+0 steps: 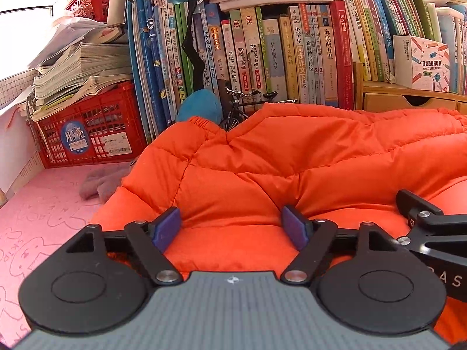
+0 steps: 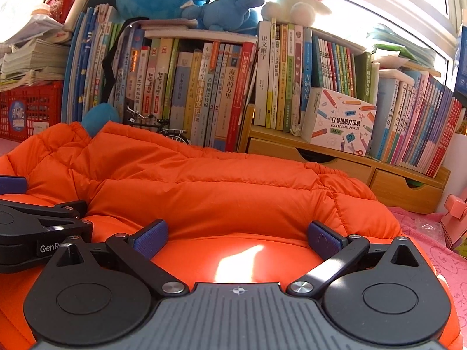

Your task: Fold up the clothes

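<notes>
Left wrist view: the left gripper (image 1: pixel 230 229) stands wide apart, its blue pads (image 1: pixel 165 229) pressed into the puffy orange quilted down jacket (image 1: pixel 262 157) lying on the pink patterned mat (image 1: pixel 43 204).

Right wrist view: the right gripper (image 2: pixel 238 239) likewise gapes wide, pads (image 2: pixel 324 239) sunk against the jacket (image 2: pixel 204 186), gripping nothing.

One orange jacket (image 2: pixel 204 192), two grippers (image 1: pixel 230 230) (image 2: pixel 238 237), one toy bicycle (image 1: pixel 251 102), one printer box (image 2: pixel 341 122), two red crates (image 1: pixel 87 134) (image 1: pixel 90 0).
</notes>
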